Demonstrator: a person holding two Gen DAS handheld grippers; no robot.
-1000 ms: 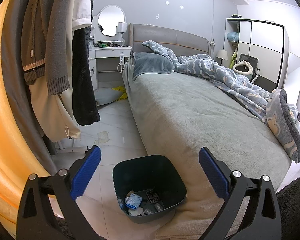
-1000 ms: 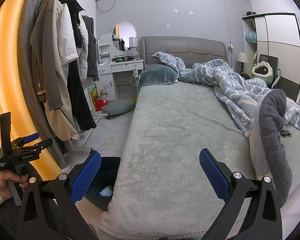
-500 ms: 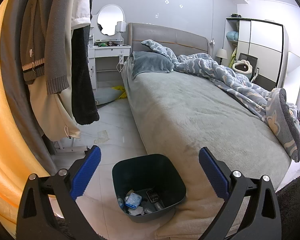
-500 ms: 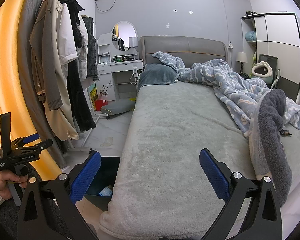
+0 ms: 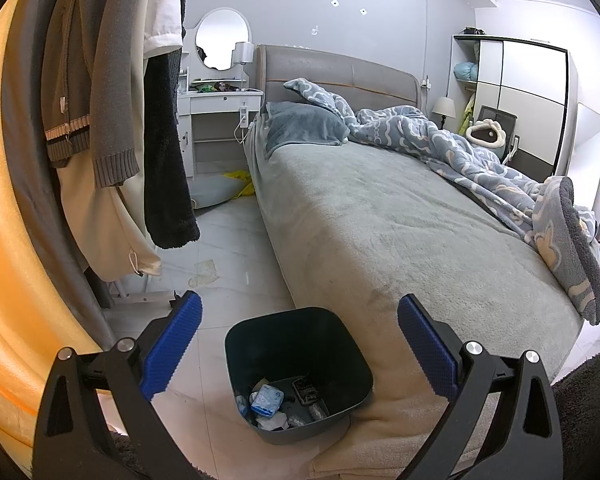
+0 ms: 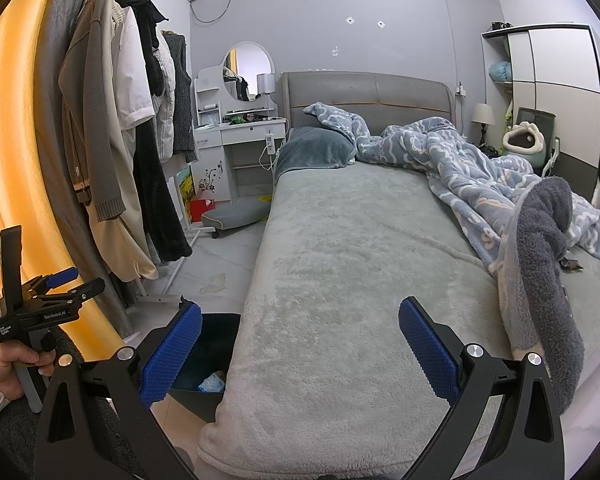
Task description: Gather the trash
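A dark bin (image 5: 300,364) stands on the floor against the bed's near corner, with a blue packet (image 5: 266,398) and other wrappers in its bottom. My left gripper (image 5: 298,348) hangs open just above and in front of it, holding nothing. A crumpled pale wrapper (image 5: 205,272) lies on the white floor tiles beyond the bin, near the clothes rack. My right gripper (image 6: 300,352) is open and empty over the bed's near end; the bin (image 6: 206,364) peeks out at its left finger. The wrapper (image 6: 214,283) shows there too. A small dark wrapper (image 6: 571,264) lies on the bed by the blanket.
A grey bed (image 5: 380,216) fills the right, with a blue blanket (image 5: 460,152) heaped on it. Hanging clothes (image 5: 112,92) and an orange curtain (image 5: 8,200) crowd the left. A white dresser (image 5: 220,120) stands at the far end, a yellow bag (image 5: 238,178) on the floor beside it. A hand holds the left gripper (image 6: 40,312).
The left gripper has drifted very slightly, so the bin sits a touch higher in its view. The right gripper has stayed still. Both stay open.
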